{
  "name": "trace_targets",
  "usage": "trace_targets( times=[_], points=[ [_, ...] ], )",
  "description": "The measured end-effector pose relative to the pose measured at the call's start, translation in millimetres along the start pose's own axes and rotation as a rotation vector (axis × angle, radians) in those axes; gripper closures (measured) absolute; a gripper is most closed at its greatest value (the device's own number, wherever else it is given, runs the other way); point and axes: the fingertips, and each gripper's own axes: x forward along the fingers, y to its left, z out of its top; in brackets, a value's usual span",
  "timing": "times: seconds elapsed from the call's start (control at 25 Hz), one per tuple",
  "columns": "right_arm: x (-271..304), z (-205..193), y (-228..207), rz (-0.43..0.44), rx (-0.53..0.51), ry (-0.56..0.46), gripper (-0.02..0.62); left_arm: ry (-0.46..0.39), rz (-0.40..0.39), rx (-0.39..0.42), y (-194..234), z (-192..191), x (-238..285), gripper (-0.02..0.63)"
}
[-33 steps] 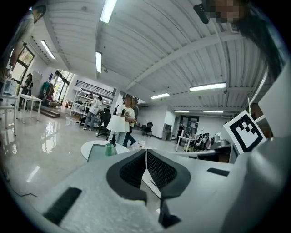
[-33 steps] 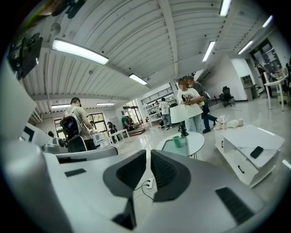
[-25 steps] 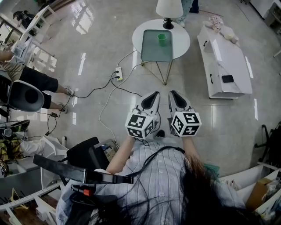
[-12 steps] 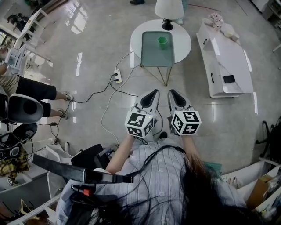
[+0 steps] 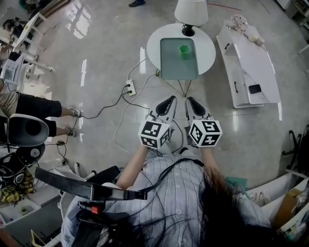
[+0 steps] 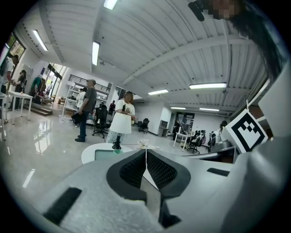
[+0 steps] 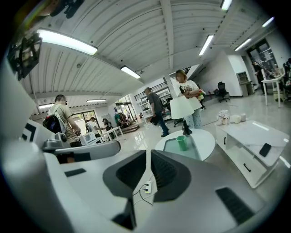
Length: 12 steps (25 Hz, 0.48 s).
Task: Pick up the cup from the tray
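1. The person is holding the left gripper (image 5: pixel 169 99) and the right gripper (image 5: pixel 189 100) side by side in front of the body, both pointing towards a round white tabletop (image 5: pixel 206 46).
2. The left gripper's jaws are pressing together with nothing between them, as the left gripper view is showing.
3. The right gripper's jaws are likewise sitting closed and empty in the right gripper view.
4. The green cup (image 5: pixel 184 49) is standing upright on the tray (image 5: pixel 176 66), in the tray's far half, on the side nearer the lamp (image 5: pixel 191 11).
5. The tray is lying flat in the middle of the tabletop, and the lamp is standing at the tabletop's far edge.
6. Both grippers are hanging well apart from the cup, above the glossy floor (image 5: pixel 106 53).
7. A power strip (image 5: pixel 130 88) is lying on the floor to the left of the tabletop, with cables trailing from it.
8. A low white bench (image 5: pixel 248 58) is standing to the right of the tabletop.
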Motion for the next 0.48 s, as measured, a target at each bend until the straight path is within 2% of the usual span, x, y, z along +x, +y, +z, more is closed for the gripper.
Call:
trace_targets(
  times=[0.48],
  points=[
    [36.6,6.2,19.6,-0.04,0.009,-0.01,0.546,0.0,-0.031,-0.008,48.7,8.4,-1.0,0.591]
  ],
)
